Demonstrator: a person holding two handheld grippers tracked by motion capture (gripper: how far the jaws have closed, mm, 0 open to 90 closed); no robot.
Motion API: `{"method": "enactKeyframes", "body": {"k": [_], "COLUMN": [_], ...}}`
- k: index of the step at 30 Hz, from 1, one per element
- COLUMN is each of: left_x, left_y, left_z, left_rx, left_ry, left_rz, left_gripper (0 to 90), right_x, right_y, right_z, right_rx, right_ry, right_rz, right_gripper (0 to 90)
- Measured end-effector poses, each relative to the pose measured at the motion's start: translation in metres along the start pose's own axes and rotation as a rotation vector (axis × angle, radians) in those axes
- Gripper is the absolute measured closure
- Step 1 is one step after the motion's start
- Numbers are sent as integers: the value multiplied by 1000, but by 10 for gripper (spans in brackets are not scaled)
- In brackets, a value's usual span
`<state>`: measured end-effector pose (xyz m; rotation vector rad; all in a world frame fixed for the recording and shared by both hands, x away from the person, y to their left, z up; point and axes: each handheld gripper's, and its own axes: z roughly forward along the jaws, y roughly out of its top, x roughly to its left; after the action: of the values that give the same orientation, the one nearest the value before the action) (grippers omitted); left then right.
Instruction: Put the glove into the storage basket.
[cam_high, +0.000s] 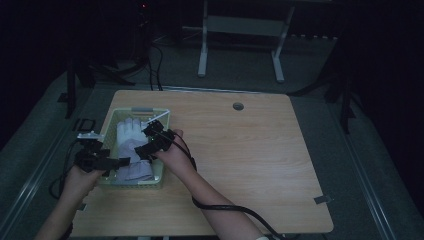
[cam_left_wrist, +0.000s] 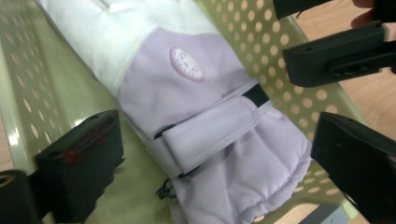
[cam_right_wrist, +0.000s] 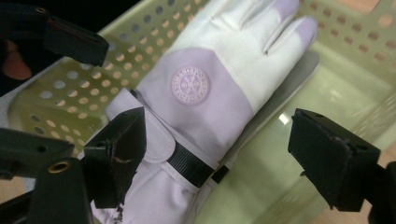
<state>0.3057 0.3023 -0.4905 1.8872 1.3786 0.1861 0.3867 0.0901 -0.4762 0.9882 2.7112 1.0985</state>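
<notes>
Your glove (cam_high: 131, 150) lies flat in basket (cam_high: 162, 116), likely just set down; left gripper (cam_high: 107, 164) fingers wide, empty; right gripper (cam_high: 152, 145) fingers wide, straddling cuff, not pressing.

The room is dim, and its far side falls away into near darkness. A light wooden table (cam_high: 240, 150) with rounded corners stands on grey carpeted floor (cam_high: 385, 165); a round cable hole (cam_high: 238, 106) sits near its far edge. Beyond it stands the white metal frame of another desk (cam_high: 240, 25), its two legs resting on the floor. Black cables (cam_high: 155, 65) trail across the carpet at the far left, beside dark stands (cam_high: 72, 85). A small red light (cam_high: 144, 6) glows in the shadows.
</notes>
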Motion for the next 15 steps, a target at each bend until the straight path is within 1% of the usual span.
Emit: {"method": "enactKeyframes", "body": {"k": [1,3,5,6,8,10,11,12,14,15], "left_x": [-1,-3,-6,-7,-12,-18,-21,-24,-31,-34], "left_y": [0,0,0,0,0,1,2,2,2,2], "left_z": [0,-1,-2,-2,-2,-1,0,0,2,3], "left_rx": [-7,-55,-84,-98,-107,-106,-108,-105,-112,-120], "left_ry": [1,-17,-27,-25,-5,7,9,15,18,9], "left_rz": [-4,-19,-17,-9,15,33,38,51,70,77], "left_gripper": [25,25,25,25,25,25,25,25,25,25], "right_x": [0,0,-2,-2,-6,-9,-12,-13,-18,-21], "right_y": [-1,-2,-5,-6,-10,-13,-16,-17,-21,-24], "right_z": [-3,-7,-13,-15,-20,-25,-28,-30,-34,-37], "right_rx": [-10,-25,-49,-56,-70,-76,-82,-85,-87,-91], "right_ry": [1,22,38,34,36,27,28,28,20,23], "right_rz": [-21,-29,-41,-42,-47,-51,-50,-50,-47,-40], "right_gripper": [190,187,177,177,176,176,175,175,174,172]}}
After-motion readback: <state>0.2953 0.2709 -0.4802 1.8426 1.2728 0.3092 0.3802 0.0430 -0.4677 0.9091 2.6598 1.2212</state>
